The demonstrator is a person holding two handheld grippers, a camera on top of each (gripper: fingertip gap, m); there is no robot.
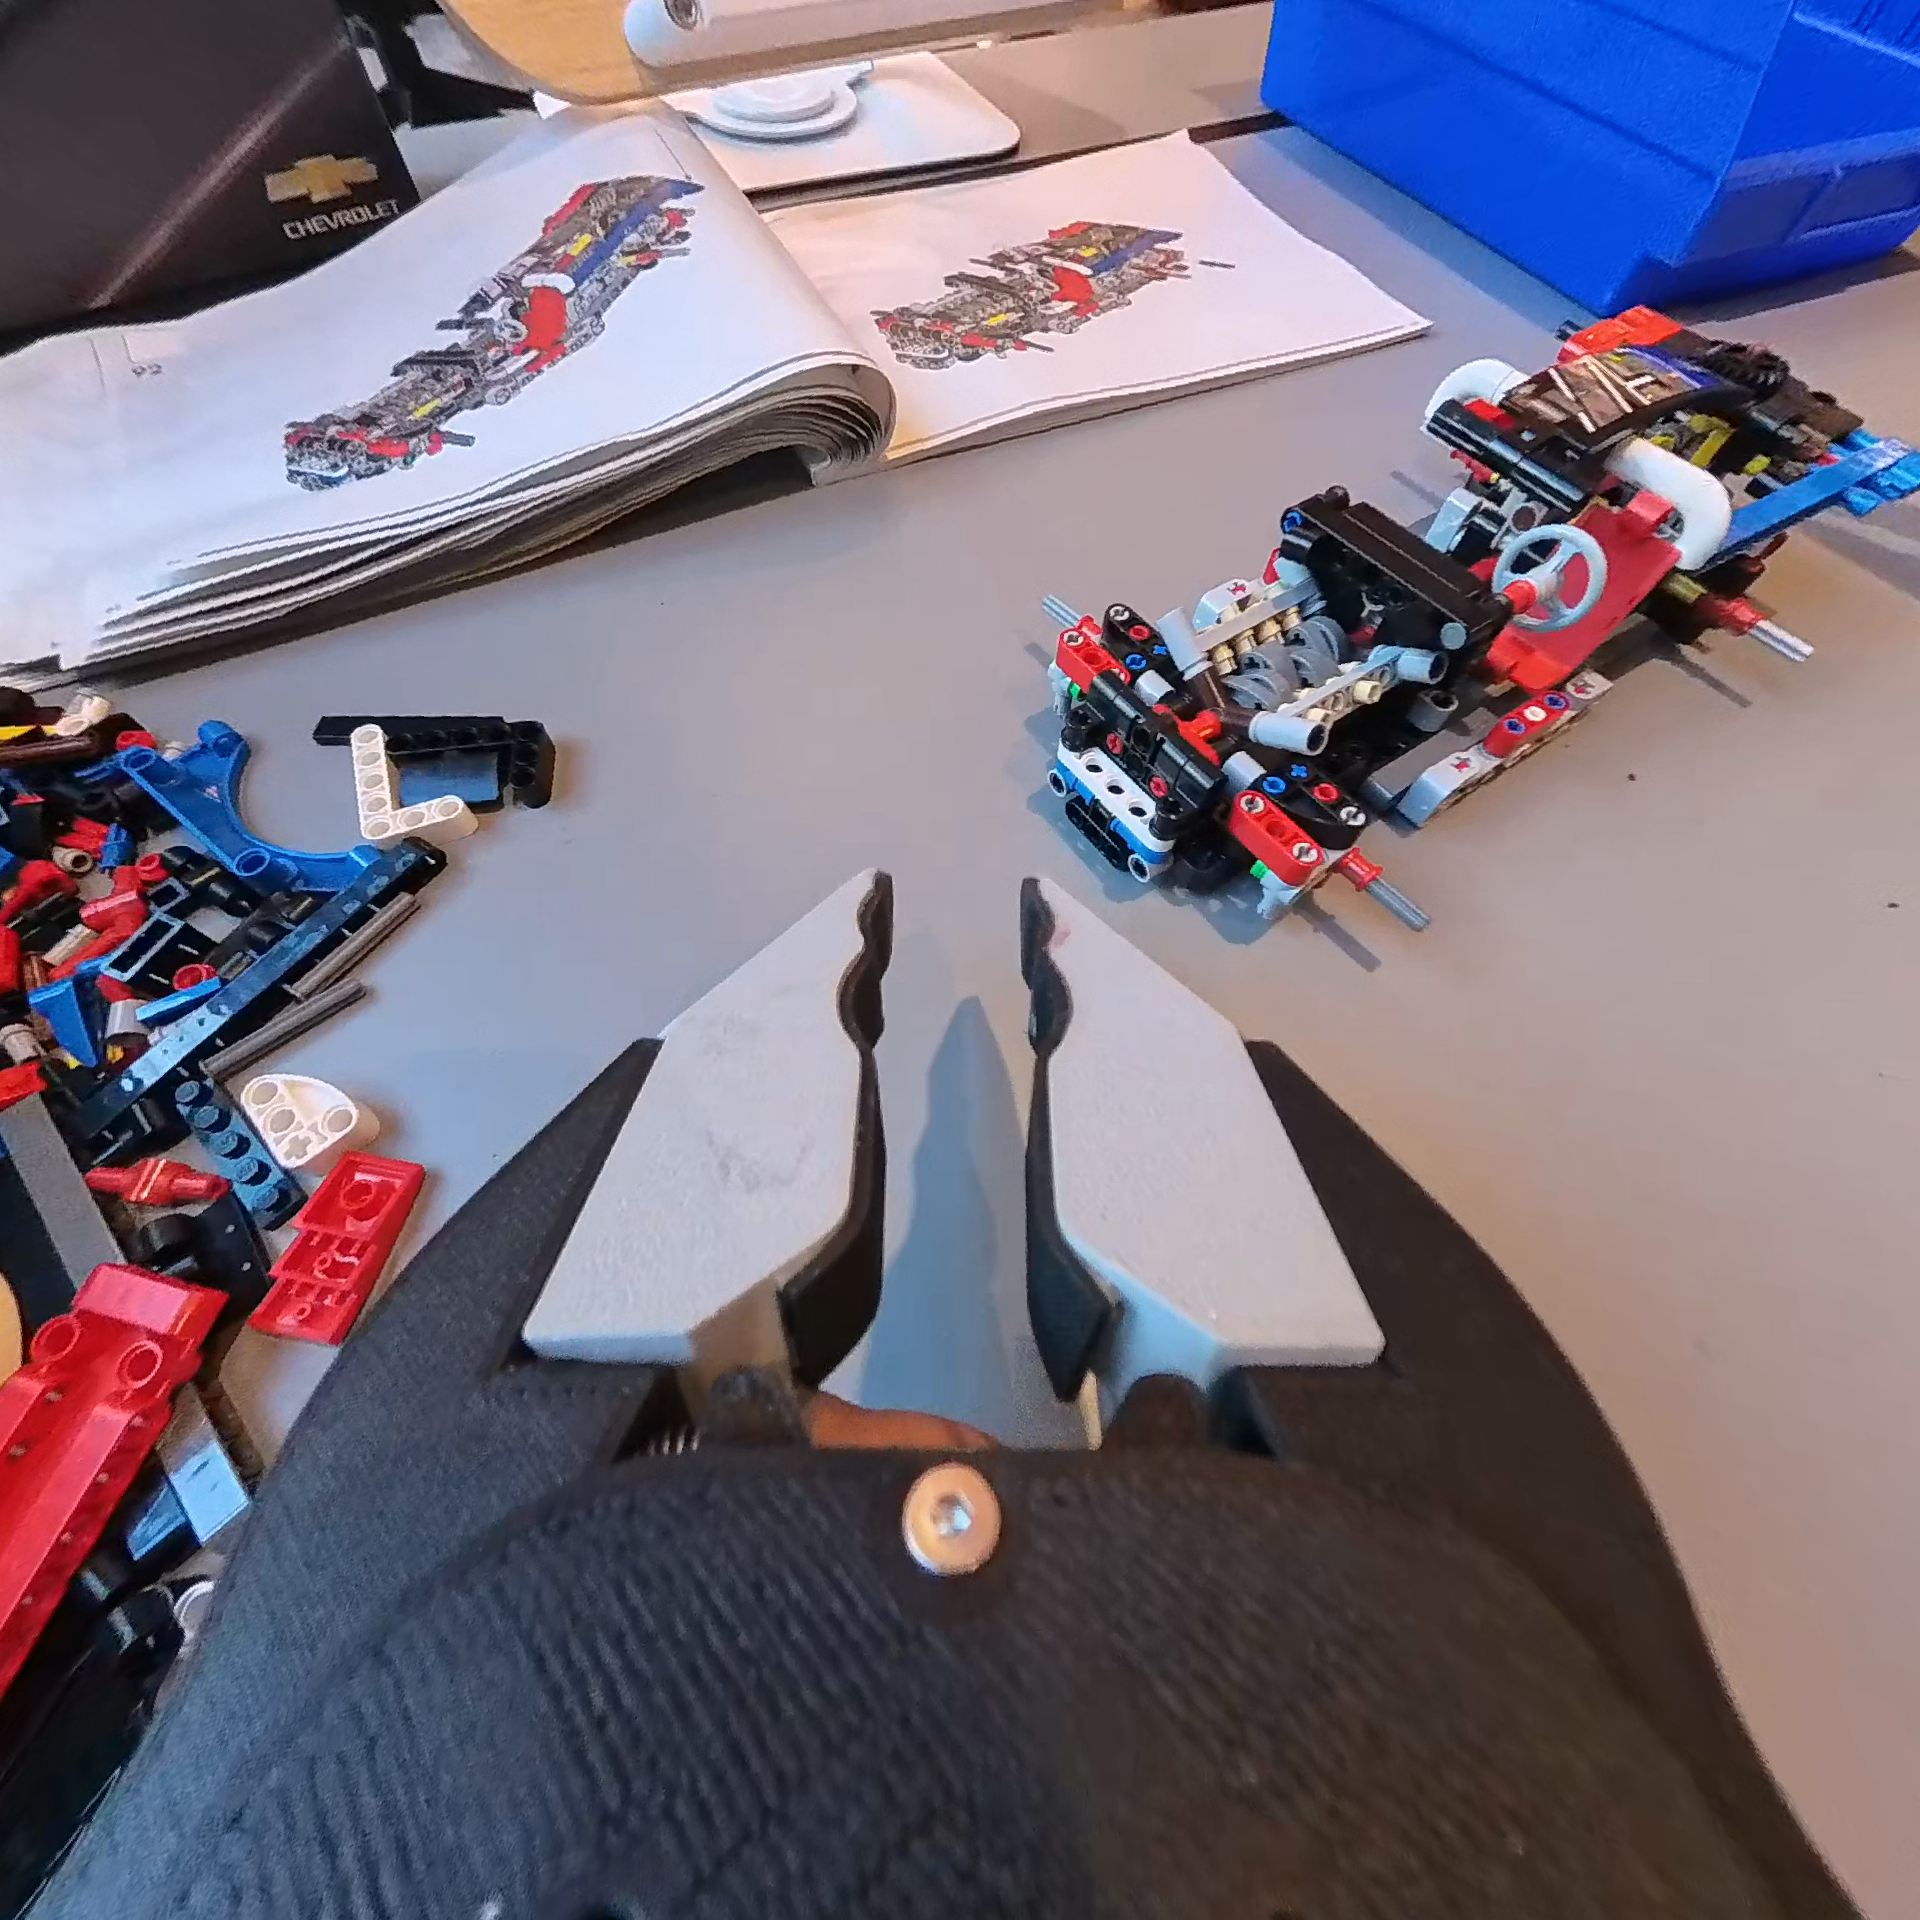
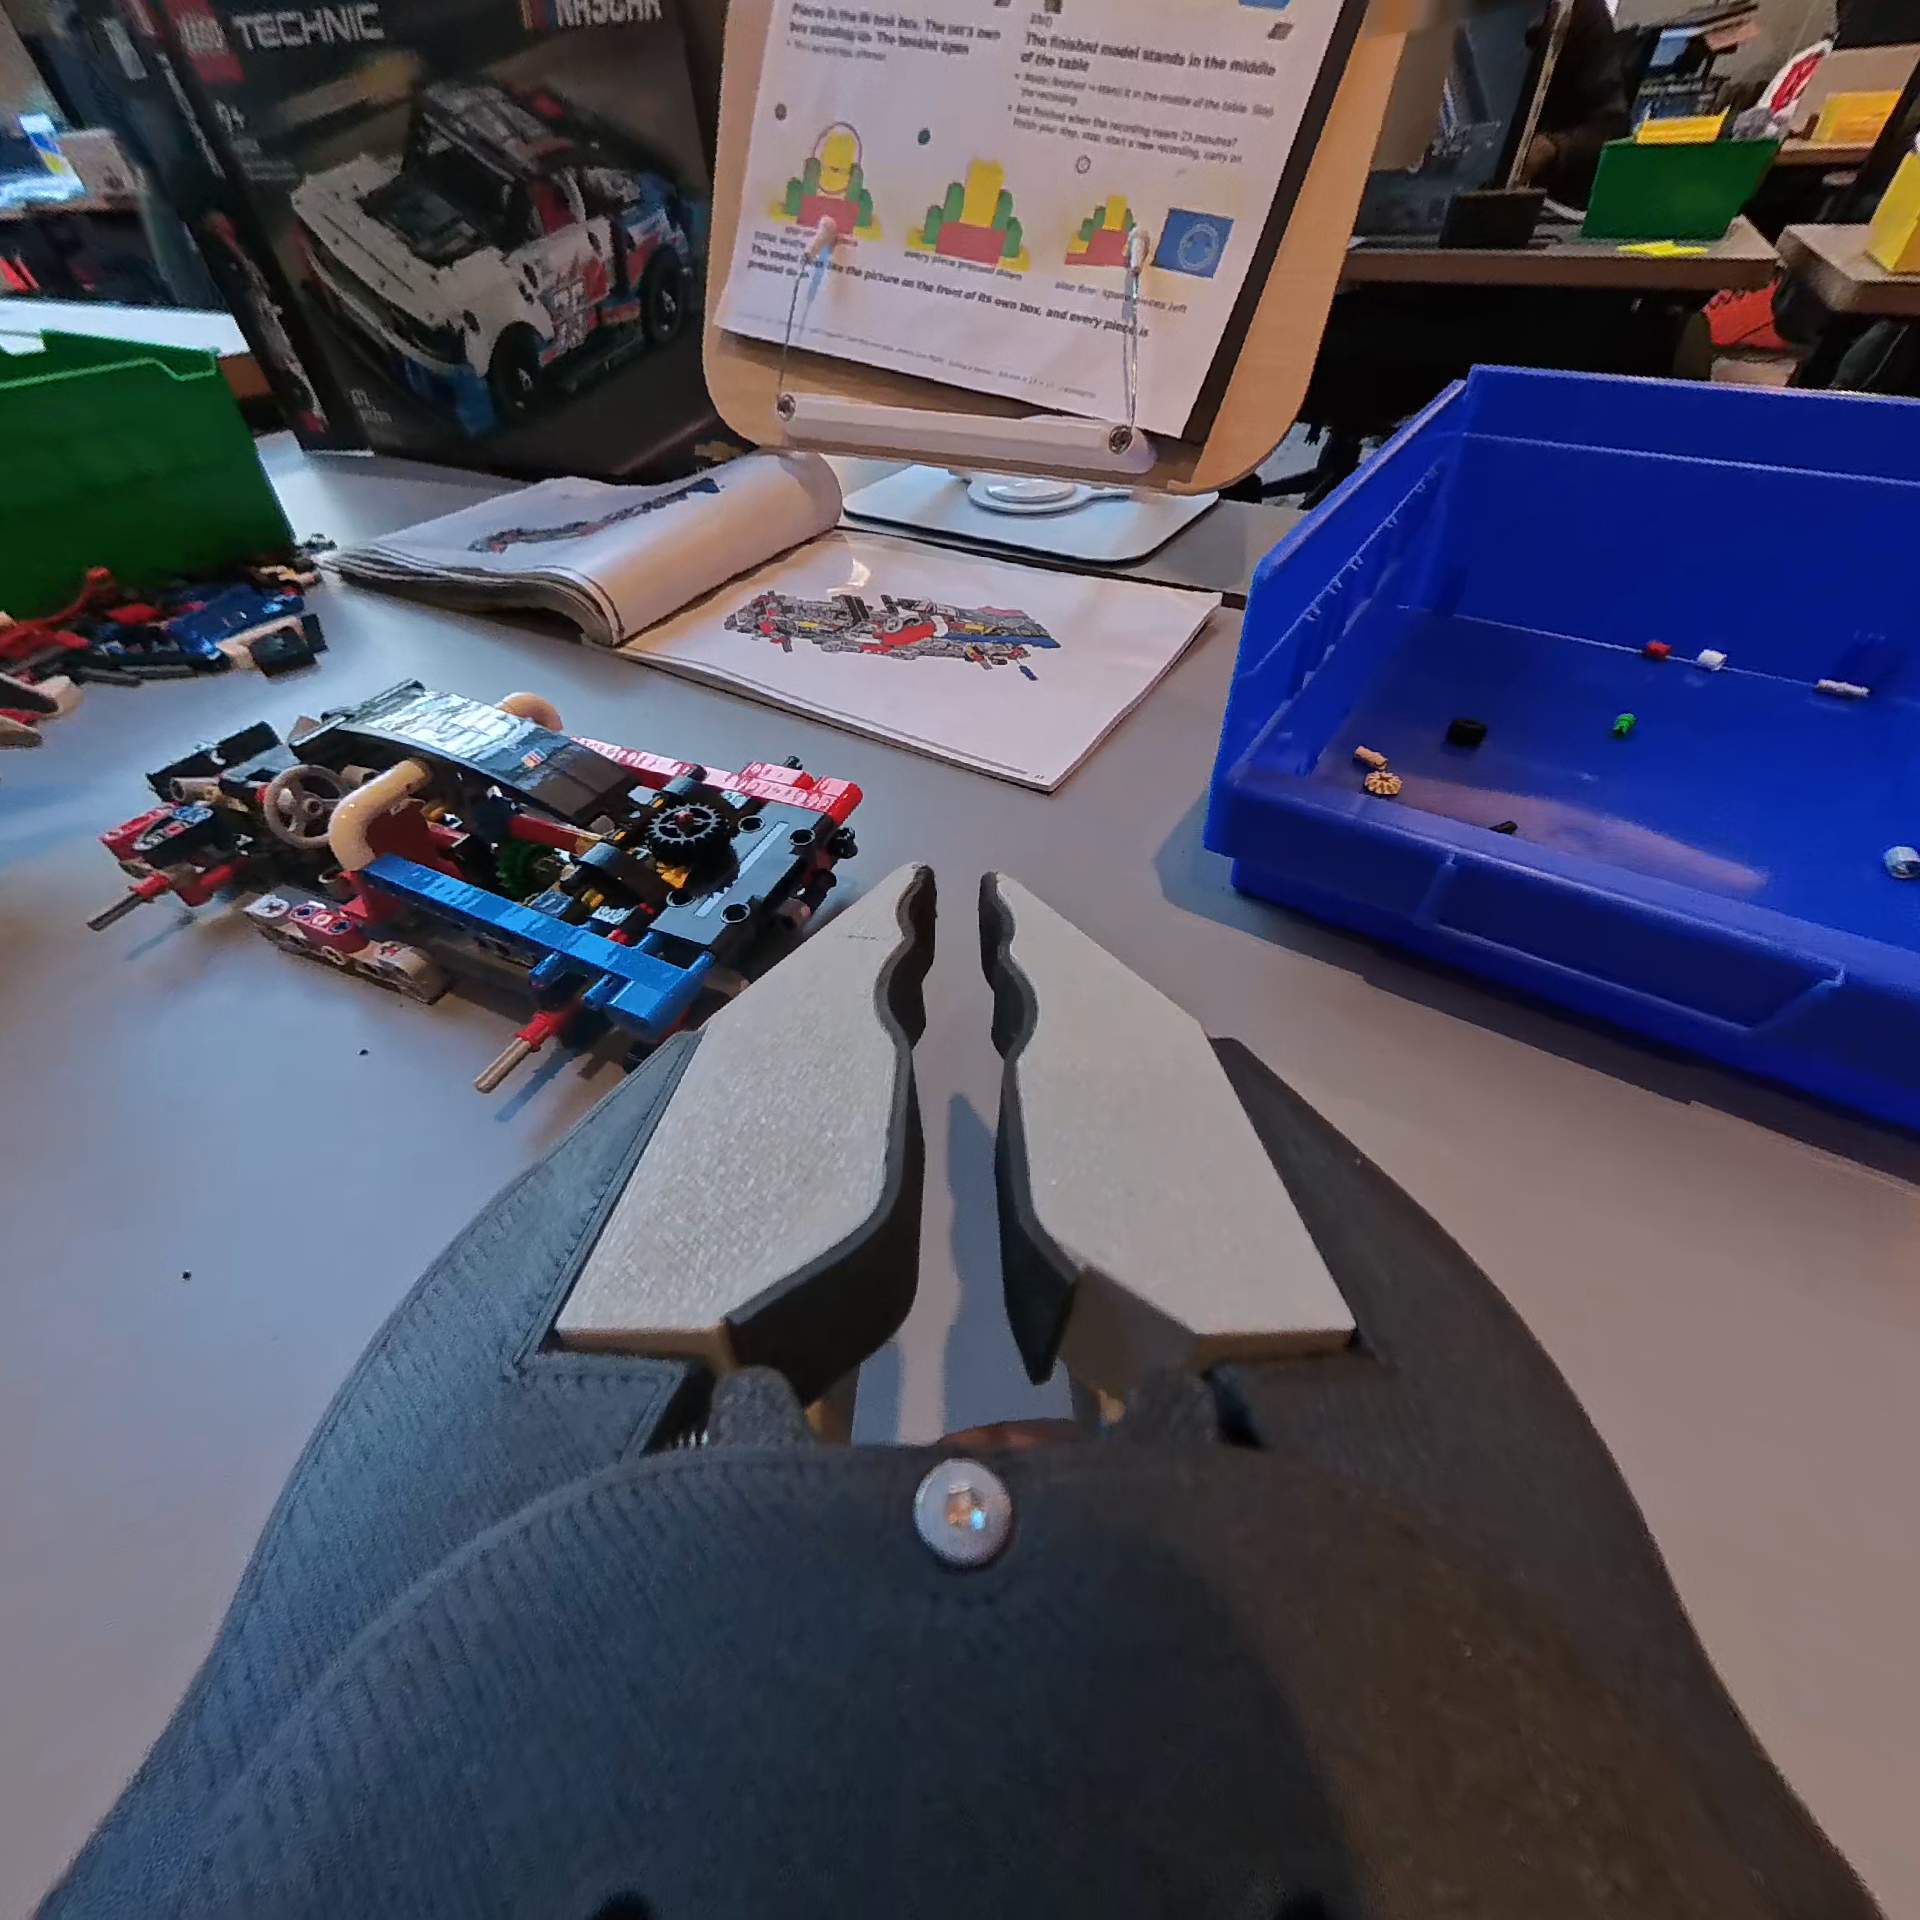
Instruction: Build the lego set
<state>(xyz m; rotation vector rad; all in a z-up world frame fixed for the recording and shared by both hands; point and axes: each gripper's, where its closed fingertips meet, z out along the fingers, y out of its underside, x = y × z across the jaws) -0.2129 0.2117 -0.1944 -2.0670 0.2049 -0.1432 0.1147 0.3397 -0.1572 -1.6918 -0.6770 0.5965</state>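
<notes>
Grey bench | chassis mid-build, likely light, brittle; best gripped at black frame | left claw slightly spread, empty | right claw likewise

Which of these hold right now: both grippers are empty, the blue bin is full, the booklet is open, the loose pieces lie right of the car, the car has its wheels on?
1. Both grippers hold nothing. True: left gripper and right gripper are open and empty.
2. The blue bin is full. False: only a few small bits inside.
3. The instruction booklet lies open. True.
4. The loose pieces lie right of the car chassis. False: in the left wrist view they lie to its left.
5. The chassis has wheels. False: bare axles show.
</notes>
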